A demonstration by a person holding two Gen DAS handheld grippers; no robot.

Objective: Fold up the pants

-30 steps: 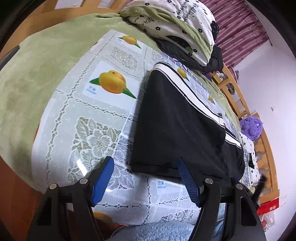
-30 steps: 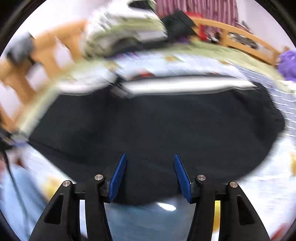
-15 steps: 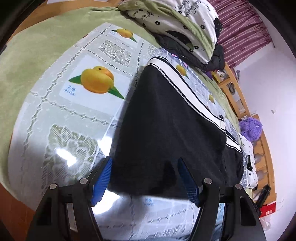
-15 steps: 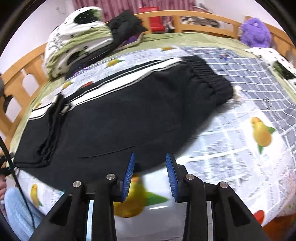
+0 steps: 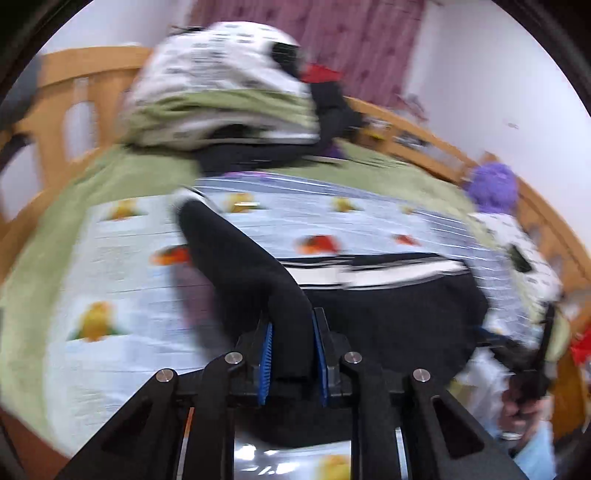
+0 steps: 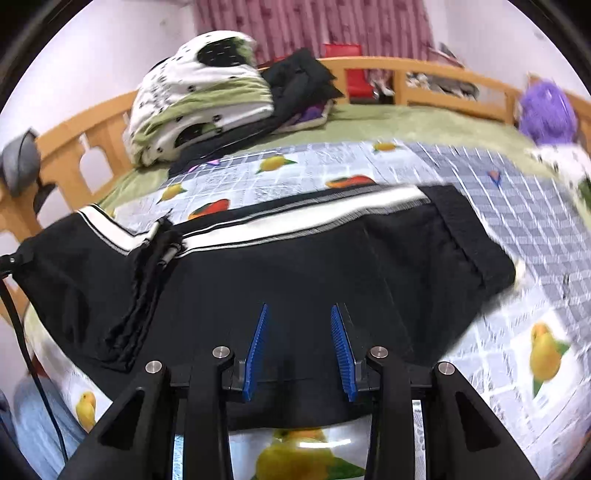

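The left gripper point(image 5: 291, 354) has just closed on the pants point(image 5: 388, 317) — hem lifted; right gripper point(image 6: 301, 354) grips the near edge.

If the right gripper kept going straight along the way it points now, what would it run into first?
The black pants. The right gripper points down at the fabric, which already lies between its blue fingers; whether they pinch it is unclear. Past the cloth would probably come the fruit-print table cover.

A home bedroom: wooden bed rail point(image 6: 424, 74), piled bedding point(image 6: 199, 99), curtain point(image 6: 314, 26).
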